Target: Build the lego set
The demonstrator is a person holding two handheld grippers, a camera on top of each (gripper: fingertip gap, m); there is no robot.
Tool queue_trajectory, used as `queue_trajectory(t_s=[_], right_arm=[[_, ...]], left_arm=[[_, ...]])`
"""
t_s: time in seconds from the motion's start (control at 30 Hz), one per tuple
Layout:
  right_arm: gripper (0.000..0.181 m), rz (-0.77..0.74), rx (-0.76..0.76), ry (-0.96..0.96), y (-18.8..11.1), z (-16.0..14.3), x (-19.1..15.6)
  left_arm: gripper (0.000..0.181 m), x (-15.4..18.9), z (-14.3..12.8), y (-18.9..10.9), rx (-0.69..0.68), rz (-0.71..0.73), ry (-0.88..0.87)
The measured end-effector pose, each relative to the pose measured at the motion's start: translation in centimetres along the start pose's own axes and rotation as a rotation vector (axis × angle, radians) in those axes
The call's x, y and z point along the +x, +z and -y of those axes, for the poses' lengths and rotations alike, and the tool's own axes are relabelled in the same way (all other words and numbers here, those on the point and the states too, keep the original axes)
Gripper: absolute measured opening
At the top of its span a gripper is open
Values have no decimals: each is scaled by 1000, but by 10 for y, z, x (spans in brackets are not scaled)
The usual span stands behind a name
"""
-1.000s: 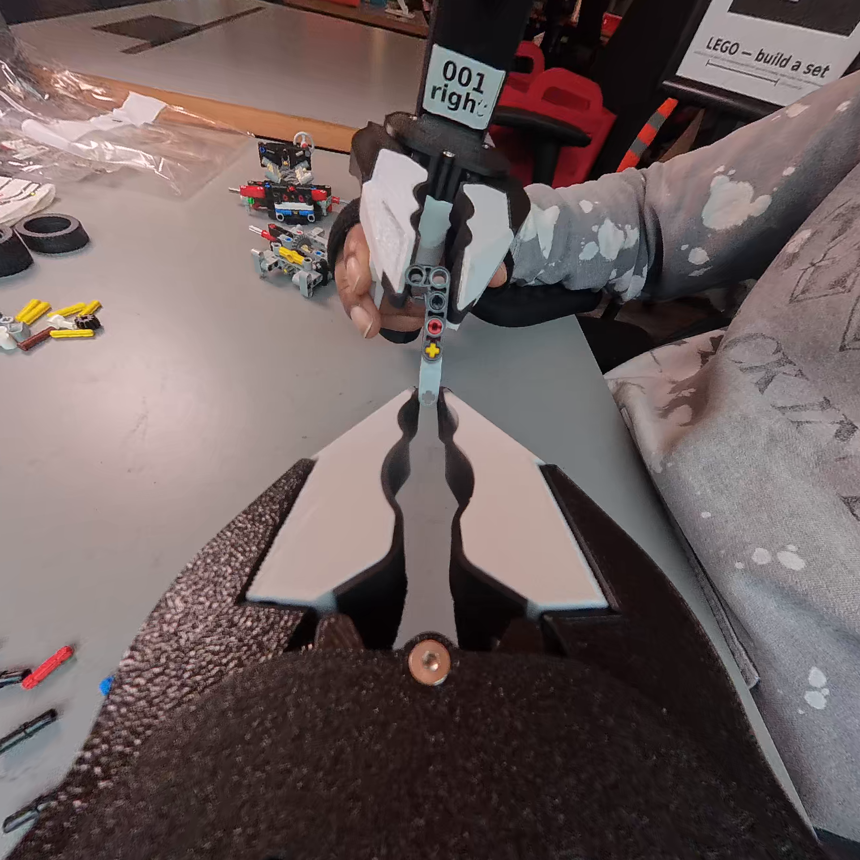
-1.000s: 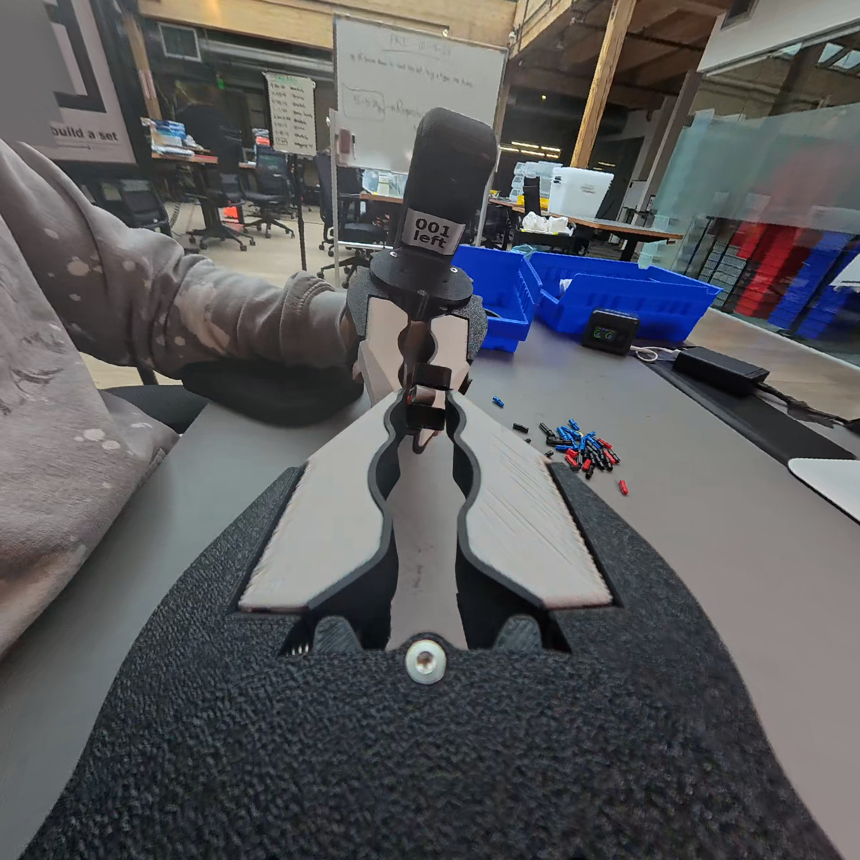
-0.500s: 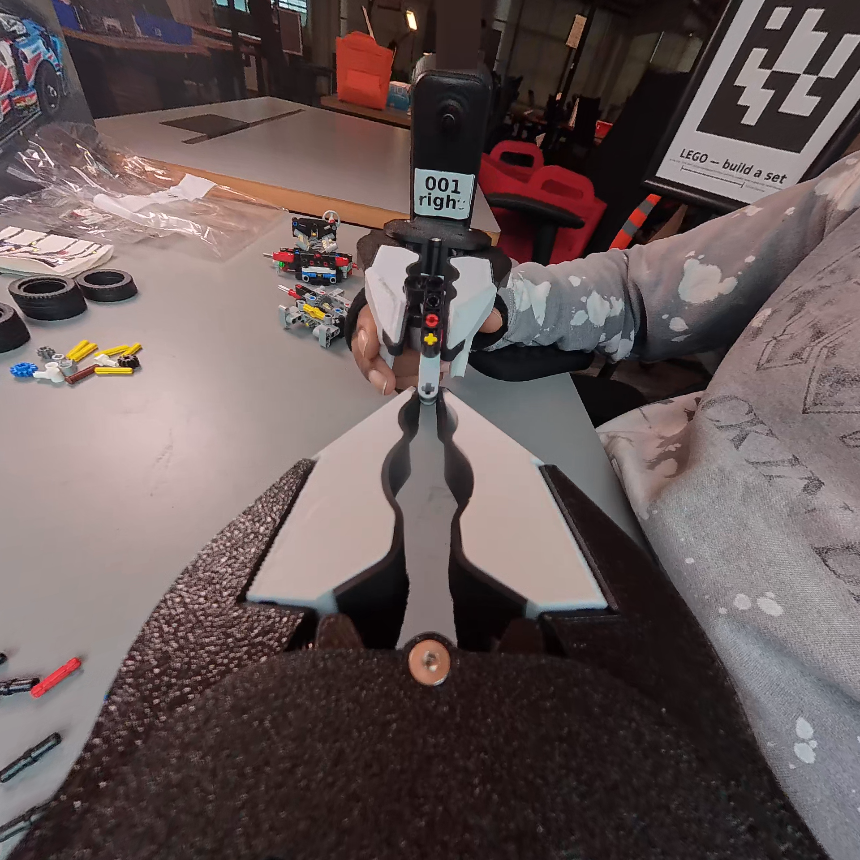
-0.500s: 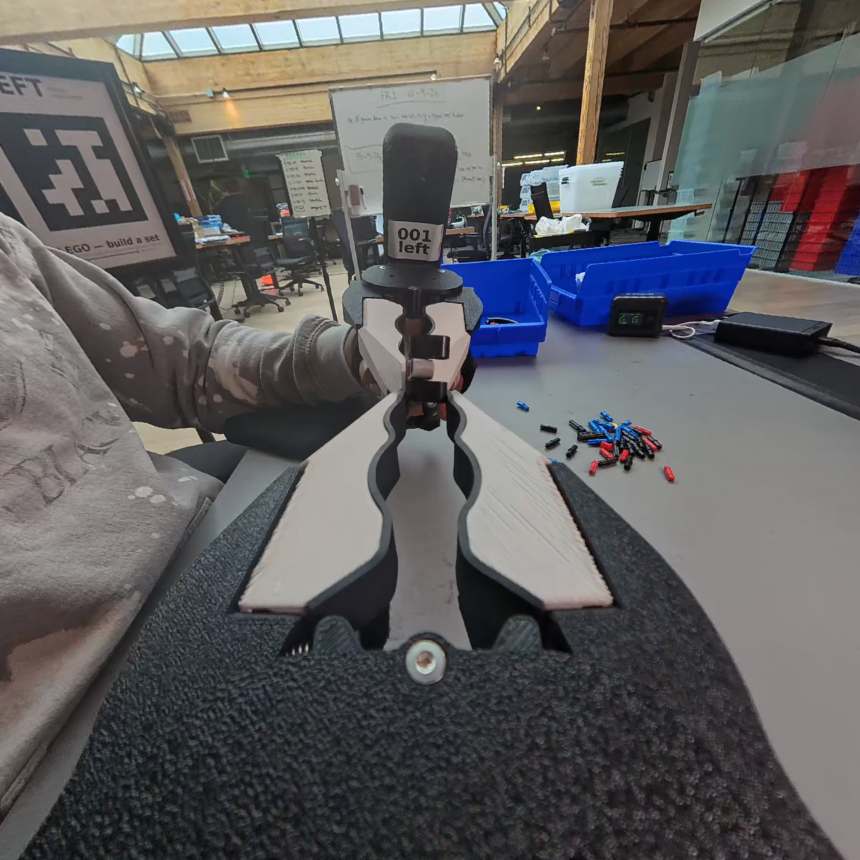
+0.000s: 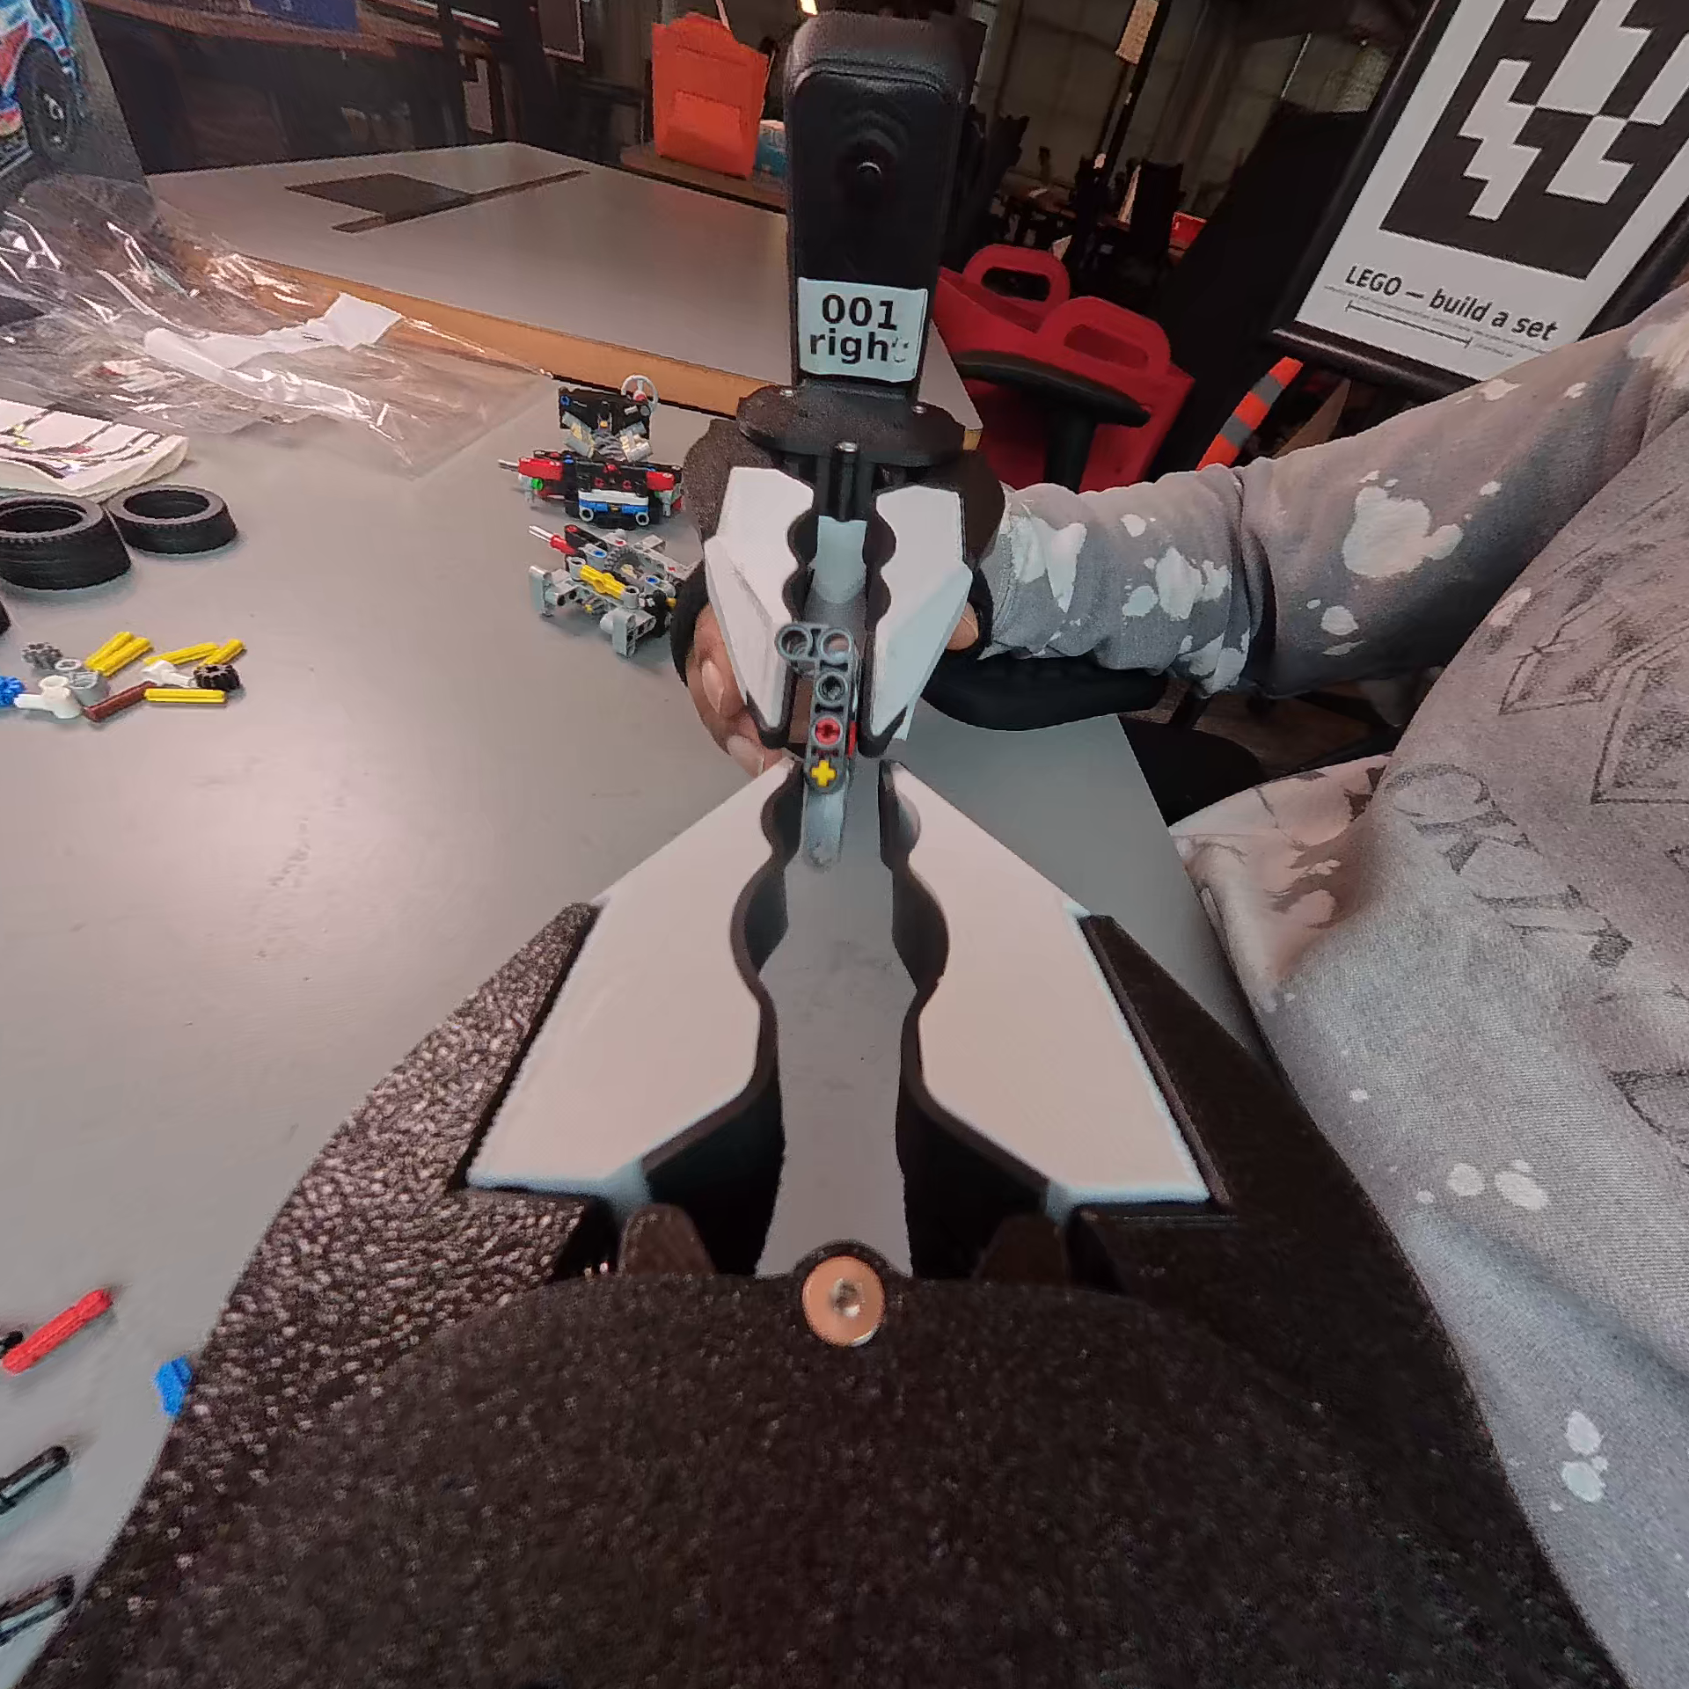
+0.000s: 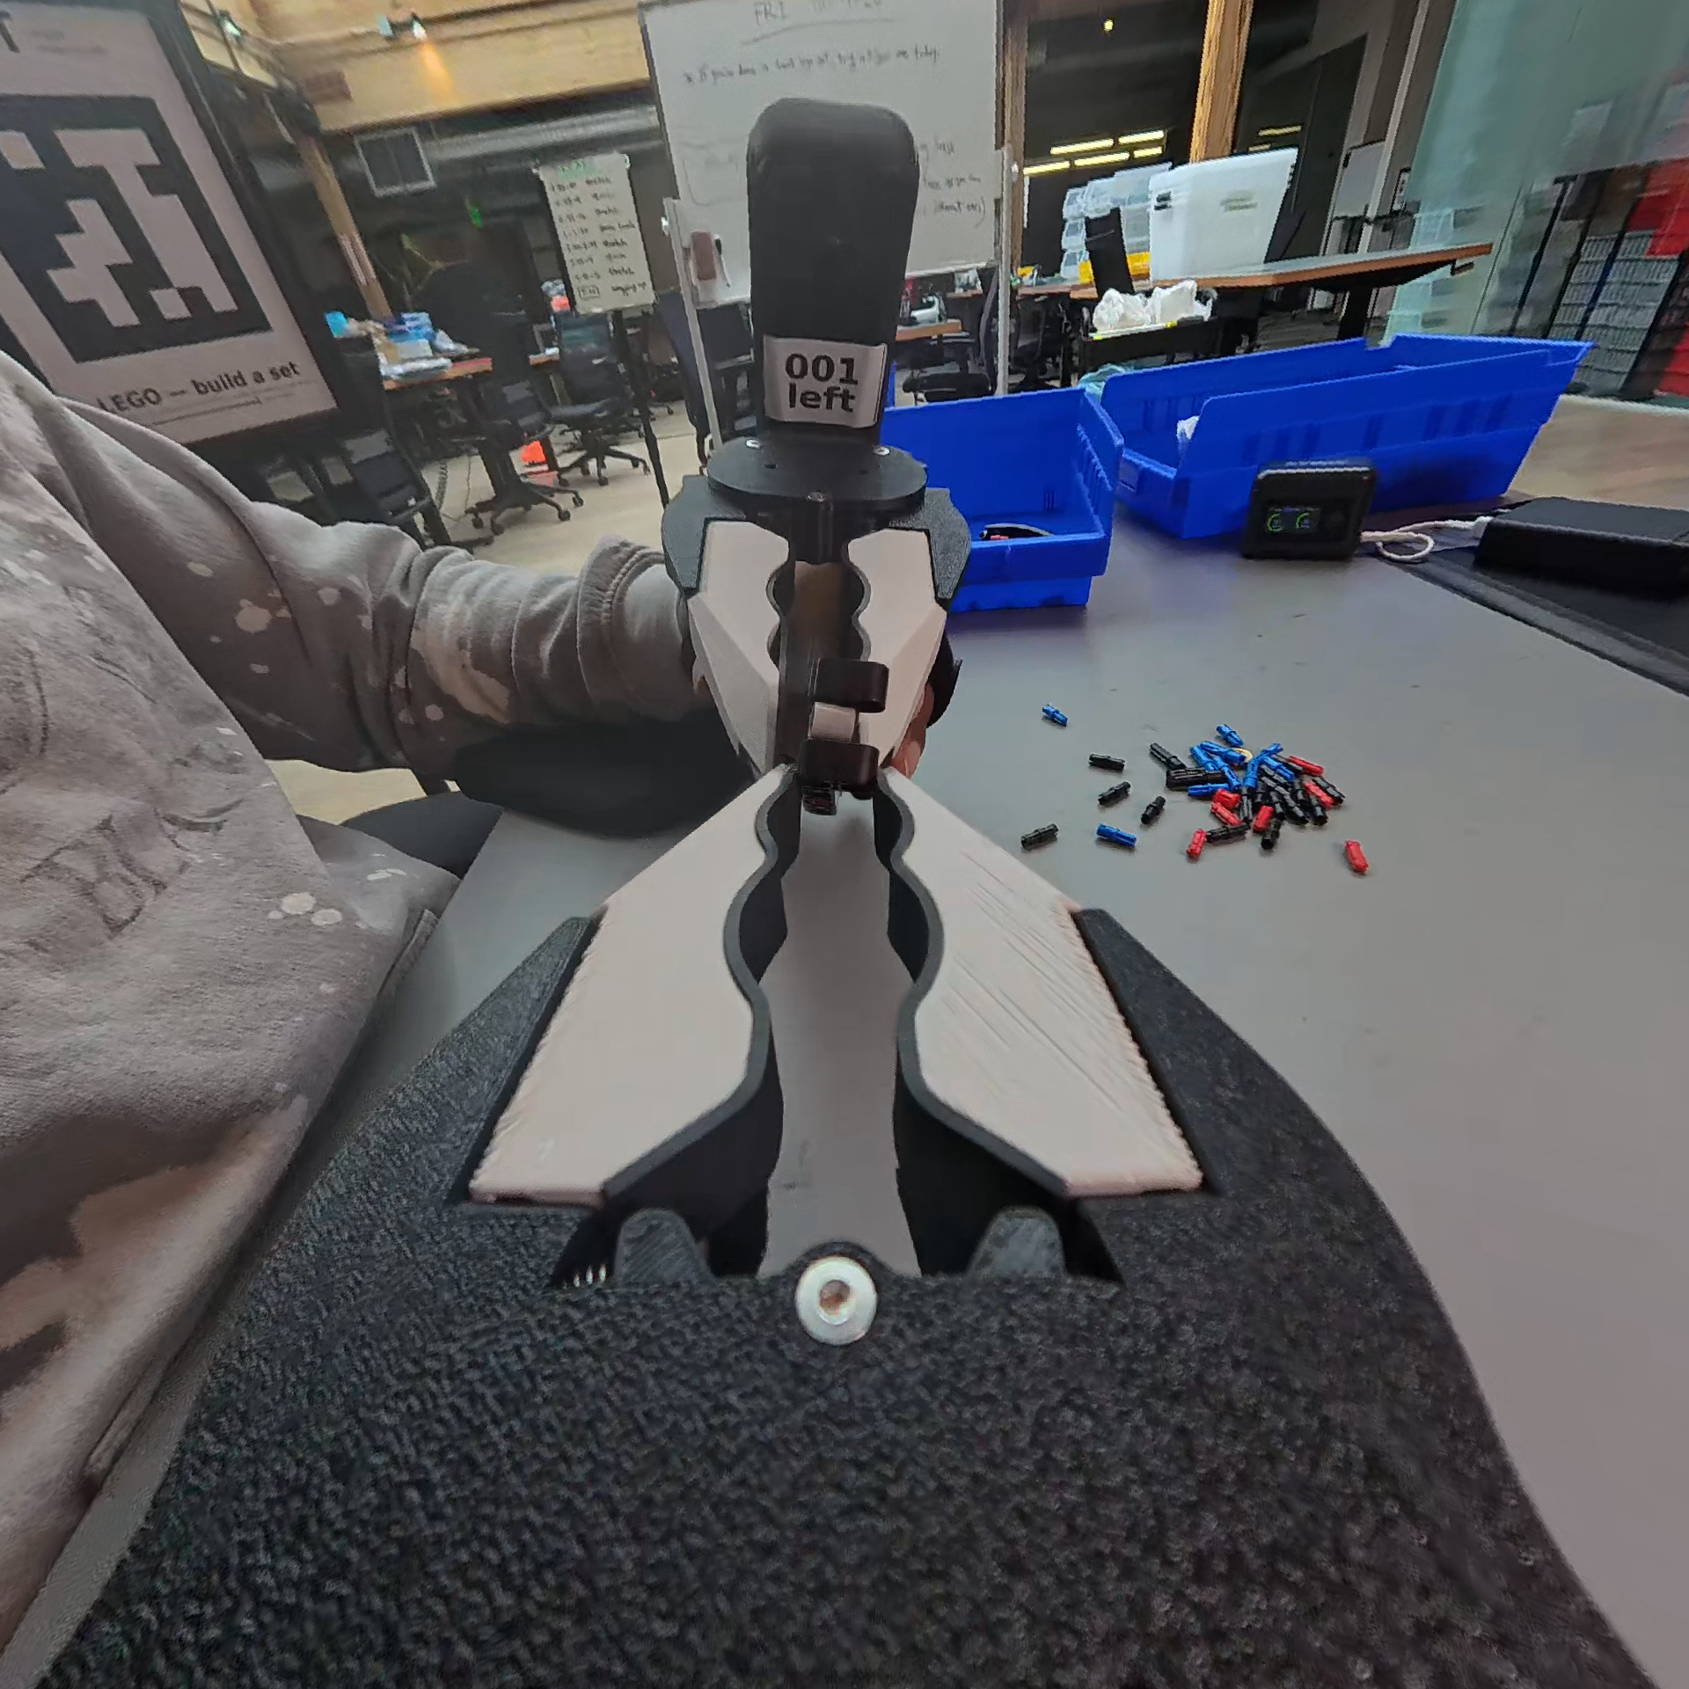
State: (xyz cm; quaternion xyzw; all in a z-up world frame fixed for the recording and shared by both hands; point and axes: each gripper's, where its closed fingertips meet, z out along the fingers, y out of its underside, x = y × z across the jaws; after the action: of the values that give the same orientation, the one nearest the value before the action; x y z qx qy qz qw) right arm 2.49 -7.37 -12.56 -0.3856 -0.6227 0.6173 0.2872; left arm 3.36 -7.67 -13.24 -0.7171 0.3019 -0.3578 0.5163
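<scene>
Tongs [image 5: 827, 777] above grey workshop table [image 5: 320, 868]

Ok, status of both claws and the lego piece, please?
Left claw, right claw: tip to tip, both shut on lego piece. Piece off table. Nothing blocking.

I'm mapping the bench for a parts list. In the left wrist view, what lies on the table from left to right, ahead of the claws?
Tyres → loose yellow pins → built lego modules → right claw holding the grey beam → sleeve.
</scene>
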Motion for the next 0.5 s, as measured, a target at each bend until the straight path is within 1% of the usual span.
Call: queue_trajectory(t_s=[0.1, 0.23, 0.37, 0.5], right_arm=[[14, -11, -54, -22, 2, -8, 0], [14, -2, -91, -40, 3, -13, -3], [14, 30, -86, -66, 1, -5, -7], [13, 66, -119, -56, -2, -7, -5]], left_arm=[[15, 0, -1, 0, -8, 0, -1], [8, 2, -7, 0, -49, -15, 1], [7, 5, 2, -3, -25, -40, 0], [6, 4, 7, -4, -7, -38, -12]])
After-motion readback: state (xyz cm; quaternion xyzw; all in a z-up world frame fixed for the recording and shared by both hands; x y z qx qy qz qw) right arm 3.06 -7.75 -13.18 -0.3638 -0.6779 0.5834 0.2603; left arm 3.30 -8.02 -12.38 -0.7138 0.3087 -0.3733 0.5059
